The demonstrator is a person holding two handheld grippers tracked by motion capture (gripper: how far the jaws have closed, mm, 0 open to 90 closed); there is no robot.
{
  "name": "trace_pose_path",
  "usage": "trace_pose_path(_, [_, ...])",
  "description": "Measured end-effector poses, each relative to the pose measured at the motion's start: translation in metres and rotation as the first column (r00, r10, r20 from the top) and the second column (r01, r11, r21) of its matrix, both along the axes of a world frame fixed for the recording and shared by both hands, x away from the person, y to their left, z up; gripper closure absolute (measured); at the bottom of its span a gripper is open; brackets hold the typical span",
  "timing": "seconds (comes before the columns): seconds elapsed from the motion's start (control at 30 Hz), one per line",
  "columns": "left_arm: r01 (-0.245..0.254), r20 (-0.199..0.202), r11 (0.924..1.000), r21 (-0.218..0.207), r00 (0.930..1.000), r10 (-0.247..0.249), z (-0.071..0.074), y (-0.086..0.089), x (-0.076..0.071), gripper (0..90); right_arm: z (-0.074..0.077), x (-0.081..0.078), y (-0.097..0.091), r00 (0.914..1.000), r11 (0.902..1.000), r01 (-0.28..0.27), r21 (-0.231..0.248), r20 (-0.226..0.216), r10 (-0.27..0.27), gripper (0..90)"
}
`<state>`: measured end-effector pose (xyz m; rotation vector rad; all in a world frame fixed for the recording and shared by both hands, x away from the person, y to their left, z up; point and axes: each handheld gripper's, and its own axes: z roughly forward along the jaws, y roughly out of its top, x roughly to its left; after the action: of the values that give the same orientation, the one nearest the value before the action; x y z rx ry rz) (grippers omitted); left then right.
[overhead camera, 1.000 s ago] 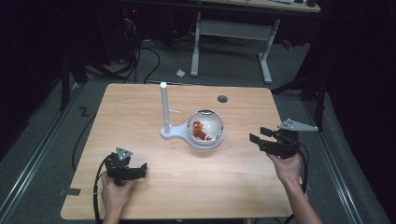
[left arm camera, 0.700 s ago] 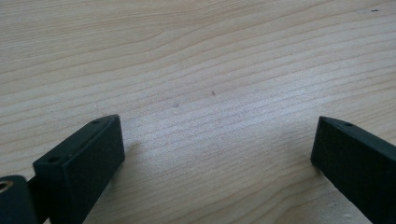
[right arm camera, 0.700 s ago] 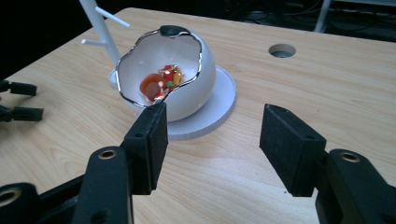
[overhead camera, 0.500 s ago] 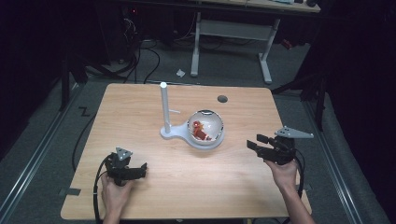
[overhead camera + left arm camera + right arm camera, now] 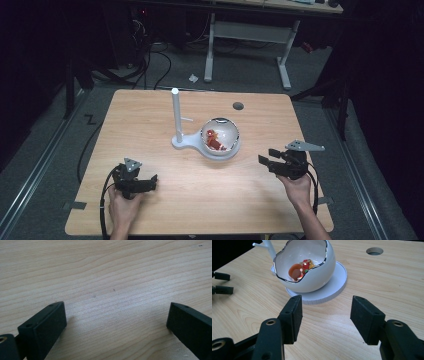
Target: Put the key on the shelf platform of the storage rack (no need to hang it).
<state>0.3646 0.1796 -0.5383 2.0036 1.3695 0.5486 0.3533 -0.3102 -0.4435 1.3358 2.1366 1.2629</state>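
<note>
Nearby, right tongs [image 5: 325, 308] gape just short of the stand's rim [image 5: 337, 285].

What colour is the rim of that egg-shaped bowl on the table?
Silver on a white bowl: the wavy rim shines like metal, clearest in the right gripper view.

A light wooden table [image 5: 150, 125] carries the things. Near its middle, a little toward the far edge, a white round base [image 5: 227, 151] lies on the wood, with a white egg-shaped bowl [image 5: 222, 134] sitting on it and a thin white post [image 5: 176, 115] rising from its left end. A small round hole [image 5: 238, 106] pierces the top near the far right corner.
</note>
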Motion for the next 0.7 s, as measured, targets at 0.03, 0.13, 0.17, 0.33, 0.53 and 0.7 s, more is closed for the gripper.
trace_pose_path(0.03, [0.000, 0.000, 1.0000, 0.000, 1.0000, 0.000, 0.000, 0.000, 0.000, 2.9, -0.001, 0.000, 0.000, 1.0000, 1.0000, -0.001, 0.000, 0.000, 0.001, 43.2])
trace_pose_path(0.13, [0.000, 0.000, 1.0000, 0.000, 1.0000, 0.000, 0.000, 0.000, 0.000, 2.9, -0.003, 0.001, 0.001, 1.0000, 1.0000, -0.001, 0.000, -0.007, 0.001, 43.2])
trace_pose_path(0.17, [0.000, 0.000, 1.0000, 0.000, 1.0000, 0.000, 0.000, 0.000, 0.000, 2.9, -0.006, 0.002, 0.002, 1.0000, 1.0000, 0.000, -0.004, -0.010, 0.000, 43.2])
trace_pose_path(0.33, [0.000, 0.000, 1.0000, 0.000, 1.0000, 0.000, 0.000, 0.000, 0.000, 2.9, -0.014, 0.005, 0.004, 0.9998, 0.9999, 0.000, -0.014, -0.022, -0.001, 43.3])
trace_pose_path(0.53, [0.000, 0.000, 1.0000, 0.000, 1.0000, 0.000, 0.000, 0.000, 0.000, 2.9, -0.021, 0.007, 0.005, 0.9993, 0.9998, 0.007, -0.019, -0.037, -0.008, 43.4])
trace_pose_path(0.7, [0.000, 0.000, 1.0000, 0.000, 1.0000, 0.000, 0.000, 0.000, 0.000, 2.9, -0.029, 0.009, 0.006, 0.9986, 0.9997, 0.011, -0.023, -0.052, -0.012, 43.6])
